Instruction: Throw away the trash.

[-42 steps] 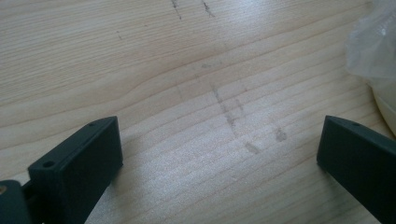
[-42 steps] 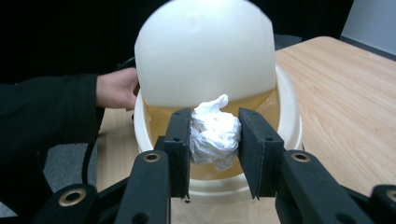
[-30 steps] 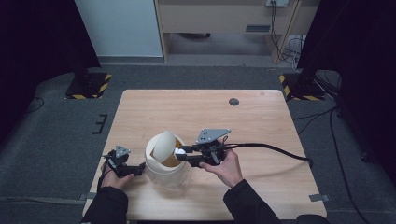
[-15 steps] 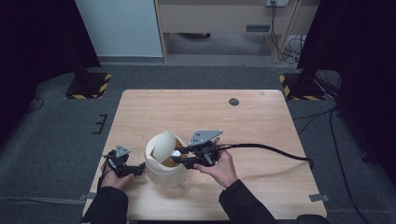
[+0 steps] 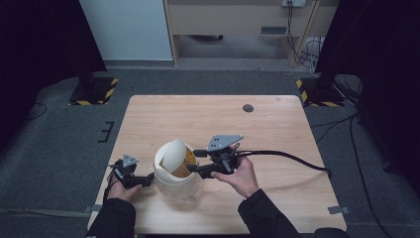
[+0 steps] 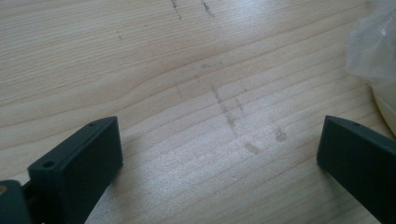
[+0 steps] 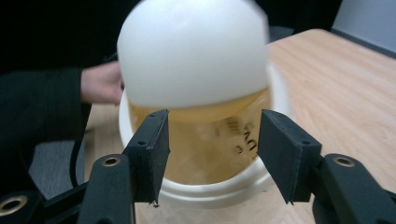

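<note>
**Lid Tilted on Container, Both Grippers Free**

The wooden table [image 5: 277, 124] carries a white container [image 5: 176, 173] near its front edge. Its white lid [image 5: 171, 154] stands tilted, leaning in the mouth. The right gripper [image 5: 193, 161], at the rim, has just been opening; nothing is clamped. The left gripper [image 5: 148, 179], beside the container wall, has its jaws wide apart over bare wood.

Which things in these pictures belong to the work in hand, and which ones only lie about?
Belong to the work:
- white container
- its tilted white lid
- right tongs, just opening, nothing between the pads
- left tongs, open beside the container

Only lying about:
- small dark disc near the table's far edge
</note>
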Tool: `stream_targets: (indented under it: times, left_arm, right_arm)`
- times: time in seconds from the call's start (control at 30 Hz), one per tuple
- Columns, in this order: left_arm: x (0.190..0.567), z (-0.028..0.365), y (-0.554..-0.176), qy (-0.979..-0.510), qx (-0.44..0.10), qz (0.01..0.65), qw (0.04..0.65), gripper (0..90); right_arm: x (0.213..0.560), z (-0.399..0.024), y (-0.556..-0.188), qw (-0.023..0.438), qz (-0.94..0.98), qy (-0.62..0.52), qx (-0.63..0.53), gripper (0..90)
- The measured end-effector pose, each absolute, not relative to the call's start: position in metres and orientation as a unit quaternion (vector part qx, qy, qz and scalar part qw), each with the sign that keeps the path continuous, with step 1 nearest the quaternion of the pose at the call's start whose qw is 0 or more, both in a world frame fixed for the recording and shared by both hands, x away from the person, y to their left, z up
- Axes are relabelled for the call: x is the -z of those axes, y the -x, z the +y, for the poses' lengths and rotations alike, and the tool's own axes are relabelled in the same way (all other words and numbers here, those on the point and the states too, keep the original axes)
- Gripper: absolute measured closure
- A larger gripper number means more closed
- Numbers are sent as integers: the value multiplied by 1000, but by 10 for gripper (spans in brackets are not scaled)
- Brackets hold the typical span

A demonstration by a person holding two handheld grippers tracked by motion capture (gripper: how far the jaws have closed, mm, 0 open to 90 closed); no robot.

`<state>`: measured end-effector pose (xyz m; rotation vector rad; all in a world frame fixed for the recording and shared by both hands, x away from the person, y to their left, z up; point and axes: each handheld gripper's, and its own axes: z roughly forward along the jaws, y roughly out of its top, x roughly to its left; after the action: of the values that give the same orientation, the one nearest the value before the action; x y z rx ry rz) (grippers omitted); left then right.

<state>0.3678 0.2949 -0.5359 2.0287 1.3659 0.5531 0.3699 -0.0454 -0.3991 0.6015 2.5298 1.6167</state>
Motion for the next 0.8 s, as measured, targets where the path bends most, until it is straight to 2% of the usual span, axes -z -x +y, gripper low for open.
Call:
stream_targets:
  times: [0.33,0.8]
  left_arm:
    - [536,295,-368,-769,-210,518,312,0]
    - [536,295,-368,-769,-210,518,312,0]
  right_arm:
    - [390,-87,-380,94,806,-239,-533,339]
    - [438,-156,-393,123,810,-321,-475,269]
